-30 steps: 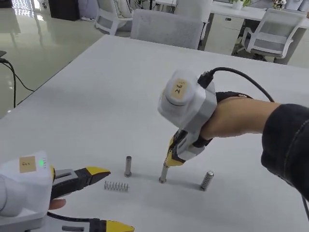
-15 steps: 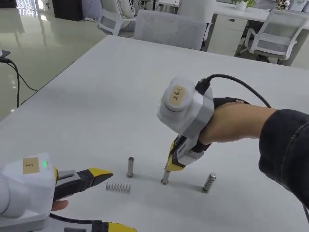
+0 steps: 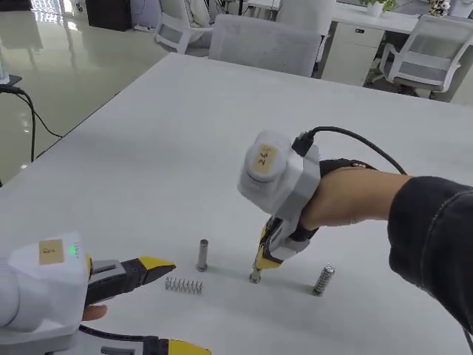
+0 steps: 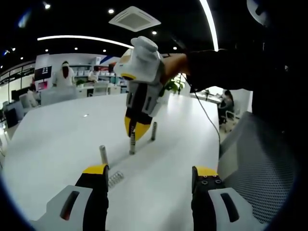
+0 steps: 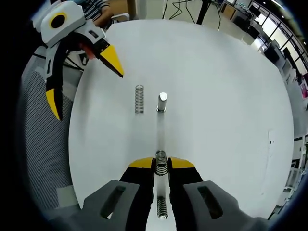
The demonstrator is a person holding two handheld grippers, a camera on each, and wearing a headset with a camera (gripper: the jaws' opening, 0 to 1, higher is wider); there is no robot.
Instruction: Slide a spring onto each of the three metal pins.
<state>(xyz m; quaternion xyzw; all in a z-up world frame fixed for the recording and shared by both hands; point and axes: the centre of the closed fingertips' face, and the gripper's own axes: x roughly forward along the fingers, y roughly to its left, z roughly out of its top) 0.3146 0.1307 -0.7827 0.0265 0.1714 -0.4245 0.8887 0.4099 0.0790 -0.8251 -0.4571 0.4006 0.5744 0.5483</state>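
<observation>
Three pins stood in a row on the table (image 3: pixel 148 133): a bare pin (image 3: pixel 202 255), a middle pin (image 3: pixel 256 275), and an end pin (image 3: pixel 322 280) that already wore its coil. The right gripper (image 3: pixel 261 263) was clenched on a held spring (image 5: pixel 161 166) directly over the middle pin. How far down the pin it had gone could not be told. A loose spring (image 3: pixel 184 285) lay flat on the table just beside the bare pin, between that pin and the left gripper (image 3: pixel 174 307), whose jaws stood wide apart with nothing in them.

The springs looked like thin wire: light, soft along their length, and round enough to roll or squirt out of a hard pinch. A heavy squeeze would likely flatten or kink the coils. The safer hold seemed to be a light one across the coils, near the middle or upper part, leaving the lower mouth free to find the pin tip. The loose spring would first need tipping upright. Whether the pins were fixed to the table could not be told, so a sideways knock might upset one.
</observation>
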